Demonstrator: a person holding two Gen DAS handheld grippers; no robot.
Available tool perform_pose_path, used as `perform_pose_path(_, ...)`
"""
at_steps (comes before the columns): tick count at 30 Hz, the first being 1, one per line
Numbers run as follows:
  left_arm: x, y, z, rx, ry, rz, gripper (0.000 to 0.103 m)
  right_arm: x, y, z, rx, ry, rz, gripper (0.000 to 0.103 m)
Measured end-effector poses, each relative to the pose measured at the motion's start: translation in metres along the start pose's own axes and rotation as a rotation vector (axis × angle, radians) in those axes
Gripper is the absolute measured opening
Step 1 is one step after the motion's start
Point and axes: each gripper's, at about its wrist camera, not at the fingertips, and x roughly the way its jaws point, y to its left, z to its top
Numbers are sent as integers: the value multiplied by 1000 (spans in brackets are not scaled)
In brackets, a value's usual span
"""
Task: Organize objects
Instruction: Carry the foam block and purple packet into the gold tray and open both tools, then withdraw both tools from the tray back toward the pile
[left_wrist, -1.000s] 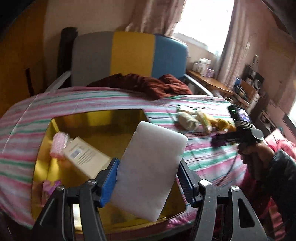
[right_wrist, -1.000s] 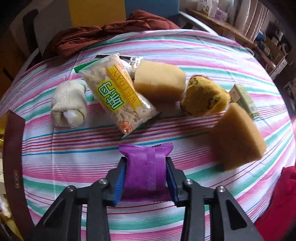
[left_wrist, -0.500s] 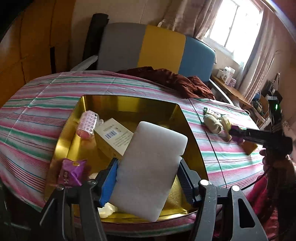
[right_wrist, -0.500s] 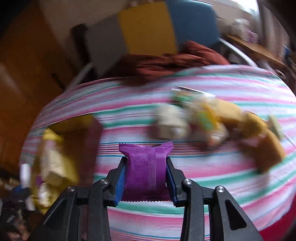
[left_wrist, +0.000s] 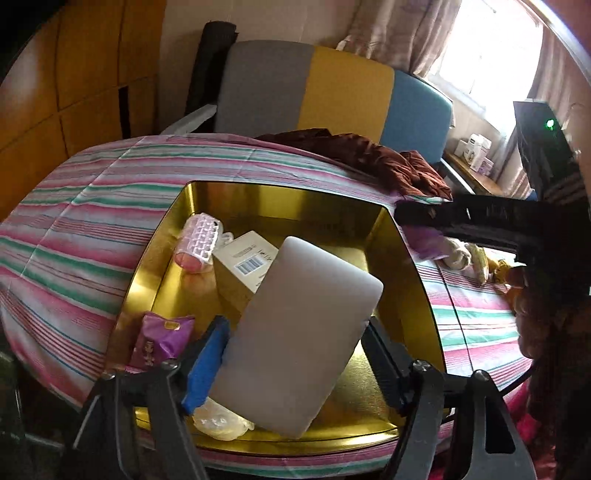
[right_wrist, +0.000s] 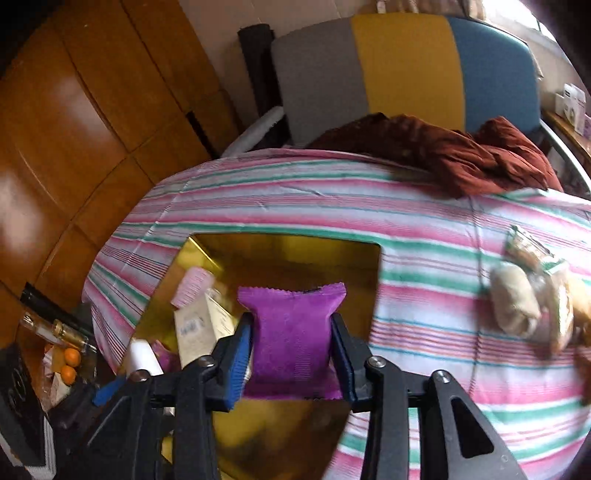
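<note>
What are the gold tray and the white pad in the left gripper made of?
Gold tray: looks like polished metal; its walls show mirror-like reflections. White pad: likely soft foam or sponge, matte with rounded corners and no glare, though the texture is blurred.

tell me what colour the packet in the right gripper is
Purple packet, clearest in the right wrist view.

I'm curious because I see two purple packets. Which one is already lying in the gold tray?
The crinkled purple packet in the gold tray's near left corner. The other purple packet is plain and sits between the right gripper's fingers above the tray.
</note>
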Motion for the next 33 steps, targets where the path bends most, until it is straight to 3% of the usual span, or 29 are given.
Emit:
perform_pose_path(2,-1,2,0,-4,-3,21,80,1,5,3,4,-15,19,66)
perform_pose_path(3,-3,4,0,-9,-6,27,80,0,8,3,8,-25,23,68)
perform_pose_path(9,-13,13,3,-40,-40,75,82,-10,10,-17,18,-28,34,69)
perform_pose_path(14,-26,26,9,-93,-88,126,87,-16,6,-54,65,6,106,69)
perform_pose_path(17,-33,32,12,-114,-102,143,88,-10,14,-74,29,77,125,69)
perform_pose_path(24,-41,38,14,-139,-119,150,88,-19,27,-98,-24,80,141,70)
perform_pose_path(33,-44,49,17,-171,-131,162,88,-37,50,-133,-142,231,425,69)
